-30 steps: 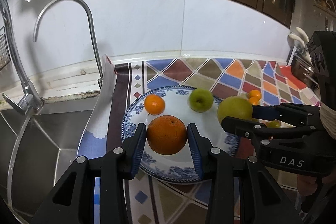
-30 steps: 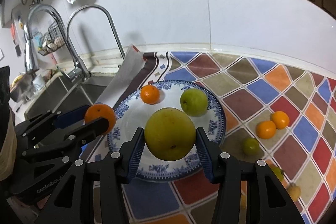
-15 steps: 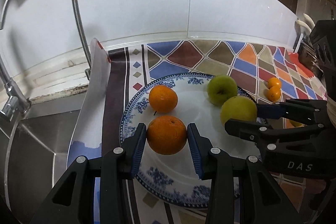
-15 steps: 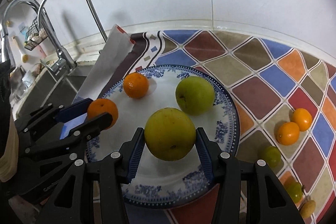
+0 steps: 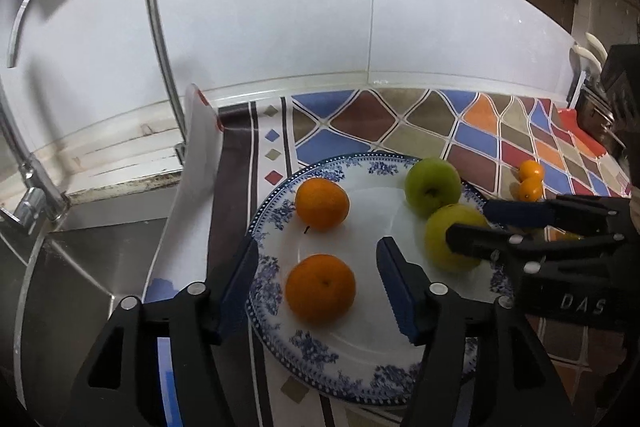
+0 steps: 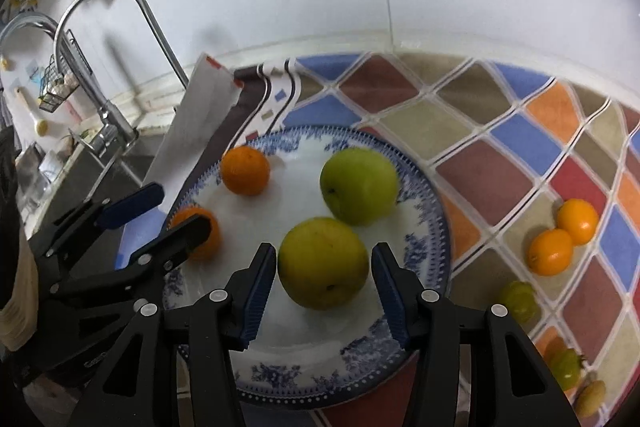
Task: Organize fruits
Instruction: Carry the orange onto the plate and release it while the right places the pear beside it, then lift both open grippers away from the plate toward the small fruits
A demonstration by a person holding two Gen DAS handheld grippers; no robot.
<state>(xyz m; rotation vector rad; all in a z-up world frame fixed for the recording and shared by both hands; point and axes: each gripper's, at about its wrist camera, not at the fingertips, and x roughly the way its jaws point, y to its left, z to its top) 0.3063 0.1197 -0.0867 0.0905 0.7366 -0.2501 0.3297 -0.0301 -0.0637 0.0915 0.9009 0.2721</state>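
A blue-and-white plate [image 5: 360,383] [image 6: 424,239] lies on the patterned counter mat. On it rest an orange [image 5: 320,289] [image 6: 208,235], a smaller orange [image 5: 322,203] [image 6: 245,171], a green apple [image 5: 432,181] [image 6: 360,185] and a yellow-green pear [image 5: 444,239] [image 6: 323,263]. My left gripper [image 5: 316,283] is open with its jaws wide either side of the near orange. My right gripper [image 6: 324,269] is open, its pads just clear of the pear.
Two small oranges [image 6: 564,241] [image 5: 530,179] and several small green and yellow fruits [image 6: 518,301] lie on the mat right of the plate. A sink with tall faucet [image 5: 156,27] is at the left. A white folded cloth [image 5: 192,187] hangs over the sink edge.
Both grippers came down to the plate and opened. The orange and the pear, held before, now rest on the plate between the spread jaws.
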